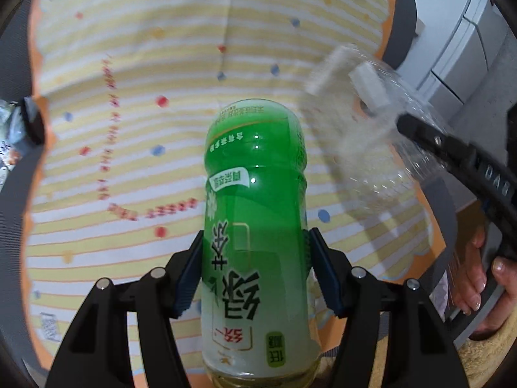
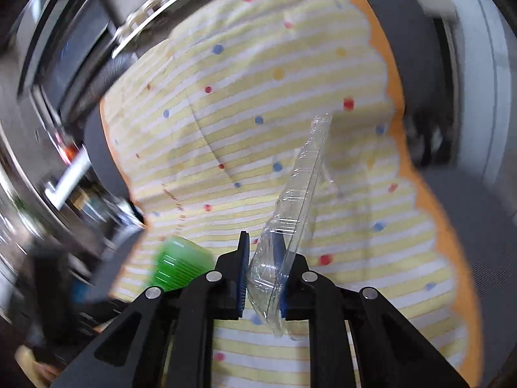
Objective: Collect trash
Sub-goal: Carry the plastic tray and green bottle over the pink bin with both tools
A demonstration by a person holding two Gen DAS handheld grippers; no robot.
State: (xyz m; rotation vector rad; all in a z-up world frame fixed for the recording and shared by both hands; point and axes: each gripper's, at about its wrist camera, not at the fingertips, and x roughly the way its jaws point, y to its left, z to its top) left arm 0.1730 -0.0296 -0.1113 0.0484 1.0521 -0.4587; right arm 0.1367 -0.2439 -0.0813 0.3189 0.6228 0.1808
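Observation:
A green tea bottle (image 1: pixel 255 194) with a green and white label is held above the striped tablecloth (image 1: pixel 129 97). My left gripper (image 1: pixel 257 236) is shut on it, blue pads pressing on both its sides. The bottle's green end (image 2: pixel 179 266) shows blurred at the lower left of the right wrist view. A crumpled clear plastic container (image 2: pixel 303 174) sticks up from my right gripper (image 2: pixel 262 242), which is shut on its lower edge. In the left wrist view the same container (image 1: pixel 365 135) is a blurred shape at the right, beside the right gripper's black finger (image 1: pixel 452 148).
The cloth (image 2: pixel 258 64) is yellow and white striped with coloured dots and an orange scalloped border. A person's hand (image 1: pixel 475 278) grips the right tool's handle. Grey drawers (image 1: pixel 468 48) stand at the far right. Some wrappers (image 1: pixel 9 135) lie past the cloth's left edge.

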